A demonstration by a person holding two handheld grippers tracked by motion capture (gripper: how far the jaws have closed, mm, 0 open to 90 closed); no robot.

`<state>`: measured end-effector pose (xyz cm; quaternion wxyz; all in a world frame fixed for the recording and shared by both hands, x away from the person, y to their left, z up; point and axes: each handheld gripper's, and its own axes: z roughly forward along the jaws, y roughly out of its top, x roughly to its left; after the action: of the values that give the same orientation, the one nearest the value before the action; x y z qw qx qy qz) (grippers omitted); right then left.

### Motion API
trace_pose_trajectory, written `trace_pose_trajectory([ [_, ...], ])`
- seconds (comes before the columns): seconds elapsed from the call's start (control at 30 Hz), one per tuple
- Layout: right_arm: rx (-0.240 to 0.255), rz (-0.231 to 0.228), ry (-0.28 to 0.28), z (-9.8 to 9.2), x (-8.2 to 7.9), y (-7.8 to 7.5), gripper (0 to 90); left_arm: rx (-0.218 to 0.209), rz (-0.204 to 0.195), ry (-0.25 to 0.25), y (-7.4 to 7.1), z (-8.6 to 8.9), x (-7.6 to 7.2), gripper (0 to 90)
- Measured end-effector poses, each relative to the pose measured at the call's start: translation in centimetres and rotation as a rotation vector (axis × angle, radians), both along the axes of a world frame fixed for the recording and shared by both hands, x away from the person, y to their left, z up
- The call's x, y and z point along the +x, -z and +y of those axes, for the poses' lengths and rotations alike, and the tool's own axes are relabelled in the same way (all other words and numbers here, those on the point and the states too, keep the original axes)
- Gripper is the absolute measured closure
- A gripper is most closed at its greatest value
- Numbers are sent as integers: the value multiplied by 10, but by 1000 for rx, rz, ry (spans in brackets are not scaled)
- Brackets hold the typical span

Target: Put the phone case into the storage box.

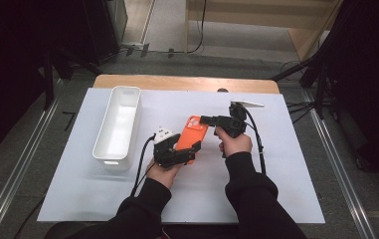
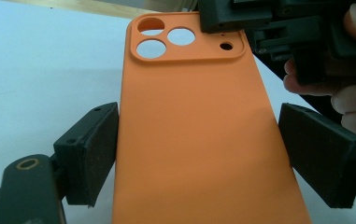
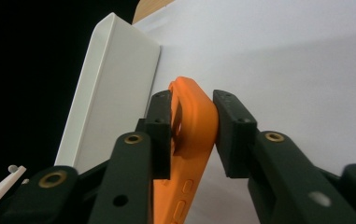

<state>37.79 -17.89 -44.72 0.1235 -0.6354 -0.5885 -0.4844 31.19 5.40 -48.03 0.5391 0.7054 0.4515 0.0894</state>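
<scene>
Gripping one orange phone case (image 2: 199,140): two grippers, left gripper (image 1: 183,152), right gripper (image 1: 204,119).

One orange phone case (image 1: 192,133) is counted between the jaws; one white bin (image 1: 119,124) beside; two grippers, left (image 1: 183,152) and right (image 1: 205,119), are seen.

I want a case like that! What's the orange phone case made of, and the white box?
The orange phone case looks like soft matte silicone or rubber: no shine, rounded edges, moulded buttons. The white box looks like smooth hard plastic with a slight gloss and thin, even walls. Neither is certain from looks alone.
</scene>
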Motion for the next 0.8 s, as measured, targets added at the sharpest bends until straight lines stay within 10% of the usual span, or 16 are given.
trace_pose_trajectory([
  [0.8, -10, -27, -9, 5, -3, -14, 746, 23, -28, 3, 0, -2, -2, 144],
])
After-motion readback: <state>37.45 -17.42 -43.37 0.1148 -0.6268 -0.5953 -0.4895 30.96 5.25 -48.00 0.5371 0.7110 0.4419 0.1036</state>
